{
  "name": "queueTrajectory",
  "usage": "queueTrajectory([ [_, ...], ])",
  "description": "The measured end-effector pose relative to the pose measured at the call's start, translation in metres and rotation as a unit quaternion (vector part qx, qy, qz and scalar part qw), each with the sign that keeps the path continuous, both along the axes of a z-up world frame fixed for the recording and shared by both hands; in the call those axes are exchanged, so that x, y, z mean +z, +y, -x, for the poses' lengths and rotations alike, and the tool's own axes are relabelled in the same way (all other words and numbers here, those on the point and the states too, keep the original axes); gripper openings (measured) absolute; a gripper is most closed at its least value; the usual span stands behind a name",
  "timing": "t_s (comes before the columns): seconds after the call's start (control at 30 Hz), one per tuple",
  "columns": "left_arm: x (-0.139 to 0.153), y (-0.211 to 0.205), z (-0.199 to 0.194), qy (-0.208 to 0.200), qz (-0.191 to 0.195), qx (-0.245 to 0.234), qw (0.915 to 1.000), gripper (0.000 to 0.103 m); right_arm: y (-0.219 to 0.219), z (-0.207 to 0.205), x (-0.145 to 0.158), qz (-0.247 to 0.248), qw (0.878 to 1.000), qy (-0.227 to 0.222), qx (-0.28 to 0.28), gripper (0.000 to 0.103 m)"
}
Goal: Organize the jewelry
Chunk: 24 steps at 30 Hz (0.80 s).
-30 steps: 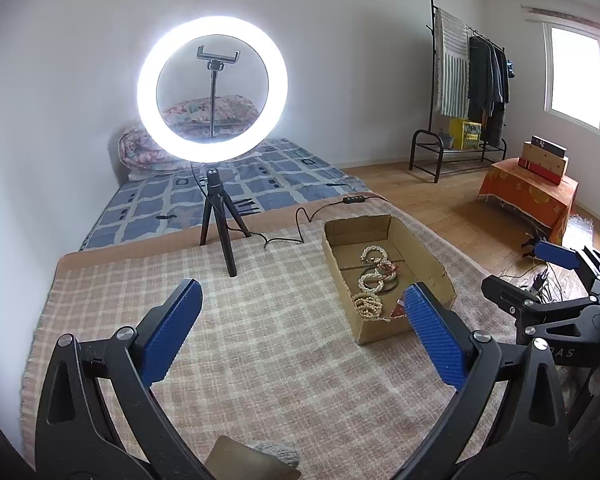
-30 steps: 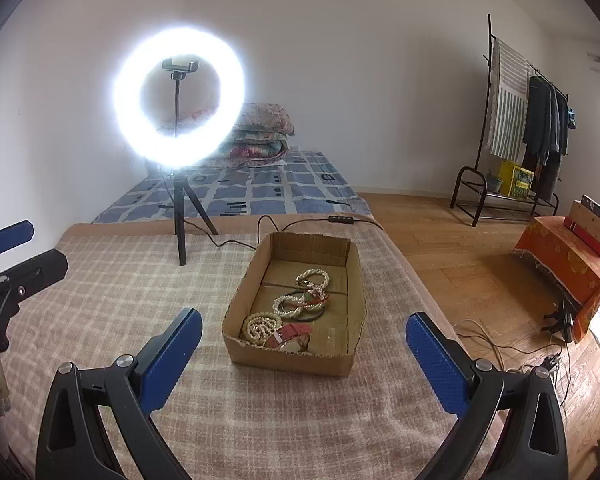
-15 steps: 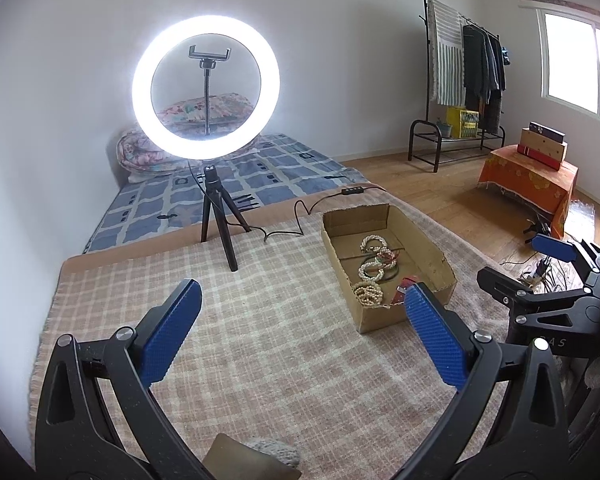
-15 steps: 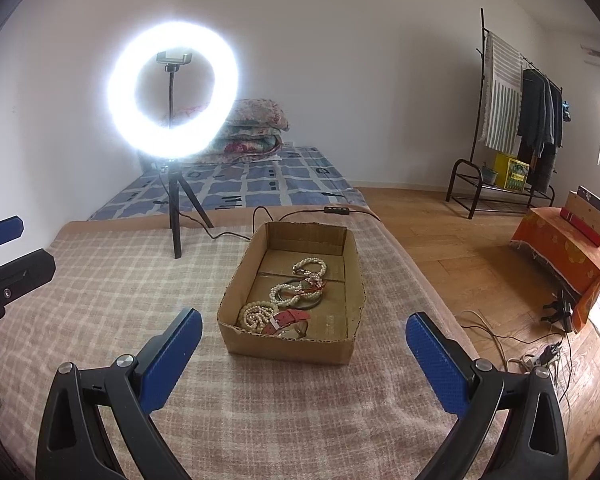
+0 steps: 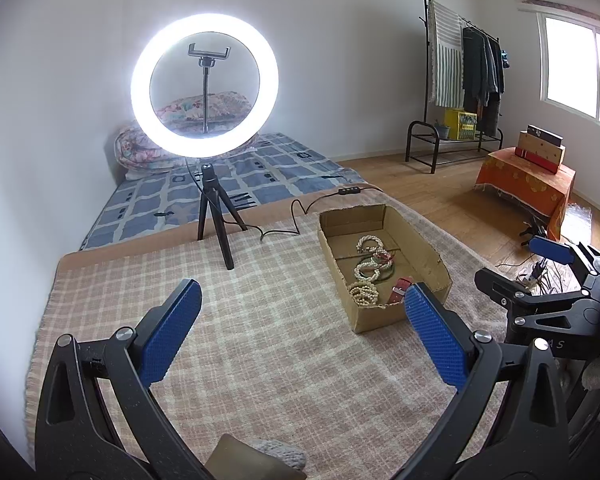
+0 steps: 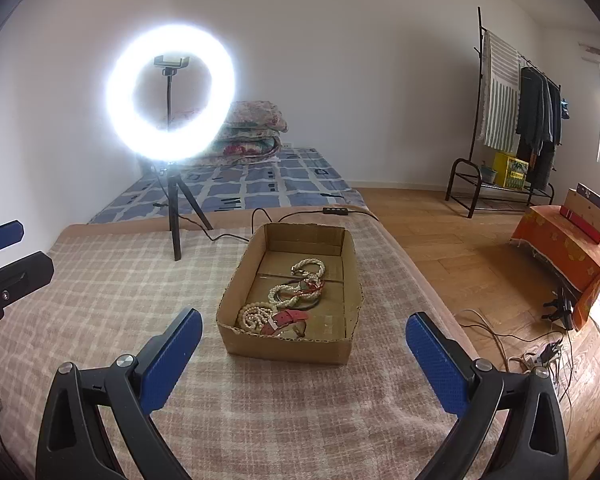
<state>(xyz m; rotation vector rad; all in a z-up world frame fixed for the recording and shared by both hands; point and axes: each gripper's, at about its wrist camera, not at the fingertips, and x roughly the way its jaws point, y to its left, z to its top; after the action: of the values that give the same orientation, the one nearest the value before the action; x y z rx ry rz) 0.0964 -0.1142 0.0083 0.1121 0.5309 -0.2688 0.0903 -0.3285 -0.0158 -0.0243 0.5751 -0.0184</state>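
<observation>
An open cardboard box (image 6: 288, 346) stands on the checked blanket; it also shows in the left wrist view (image 5: 380, 322). Inside lie pearl bead strands (image 6: 296, 292), a dark bangle and a red watch strap (image 6: 286, 318); the pearls (image 5: 366, 270) and strap (image 5: 400, 294) also show in the left wrist view. My right gripper (image 6: 300, 344) is open and empty, just short of the box's near wall. My left gripper (image 5: 300, 318) is open and empty, left of the box. The right gripper also shows in the left wrist view (image 5: 540, 264).
A lit ring light on a small tripod (image 6: 172, 92) stands behind the box, its cable (image 6: 228, 236) running past the box's far end. The blanket's right edge drops to a wood floor (image 6: 480, 264) with loose cables. A mattress lies beyond.
Both grippers have drifted slightly; the box sits a little lower and nearer in the right wrist view. Both stay open and nothing has been taken hold of.
</observation>
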Motion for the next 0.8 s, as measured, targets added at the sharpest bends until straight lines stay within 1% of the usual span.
queueTrajectory([
  [0.8,0.0017,-0.0014,0.0012,-0.005,-0.007,0.009,0.9999,0.103,0.0046,0.0010,-0.0002,0.003,1.000,-0.001,0.006,0.103],
])
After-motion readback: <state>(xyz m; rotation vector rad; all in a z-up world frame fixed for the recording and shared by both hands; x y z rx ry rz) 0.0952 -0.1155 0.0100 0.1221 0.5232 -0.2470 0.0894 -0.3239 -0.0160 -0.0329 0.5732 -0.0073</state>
